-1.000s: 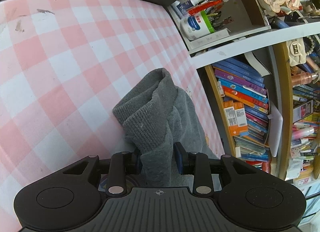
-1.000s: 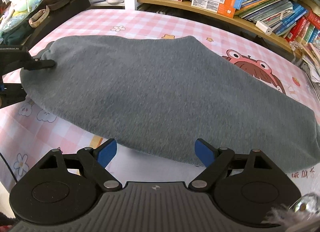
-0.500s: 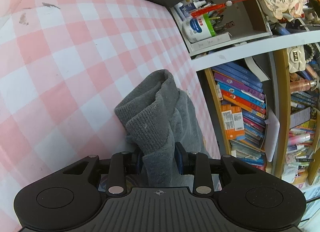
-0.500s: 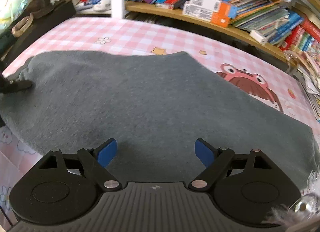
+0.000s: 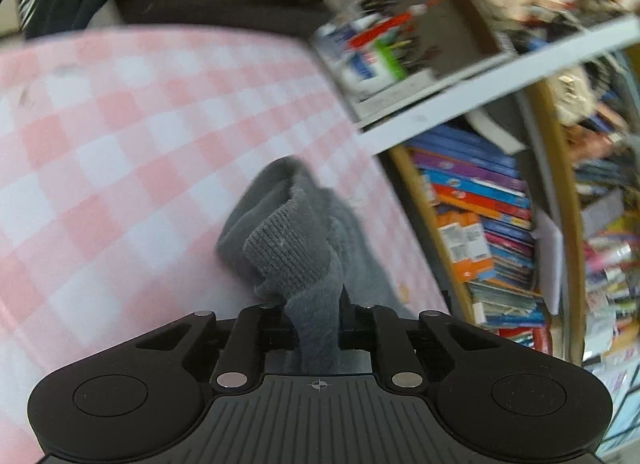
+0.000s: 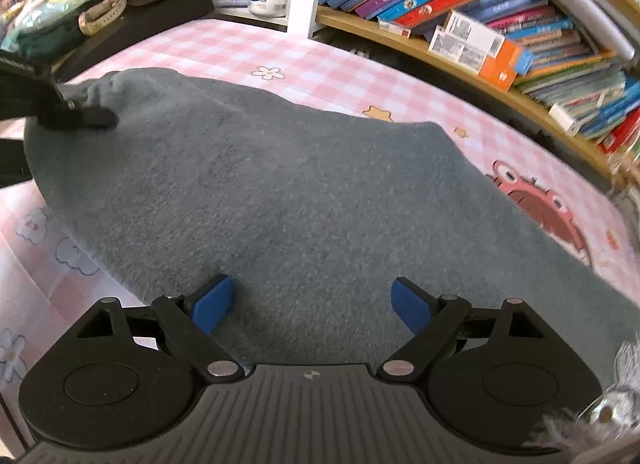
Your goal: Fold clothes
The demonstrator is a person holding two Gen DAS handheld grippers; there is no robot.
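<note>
On the pink checked worktop (image 6: 328,60) lies the grey garment (image 6: 280,200), spread flat. Left tool (image 5: 318,314) is closing, pinching its ribbed cuff (image 5: 288,252) at one end; right tool (image 6: 312,302) hovers wide apart over the near edge, gripping nothing.

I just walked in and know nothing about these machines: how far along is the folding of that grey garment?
Barely begun. Done: the grey garment lies spread on the pink checked cloth, no fold visible. In hand: the left claw is closing on its ribbed end, fabric between its jaws. The right claw hovers open above the near edge, gripping nothing. Left: every fold.
</note>
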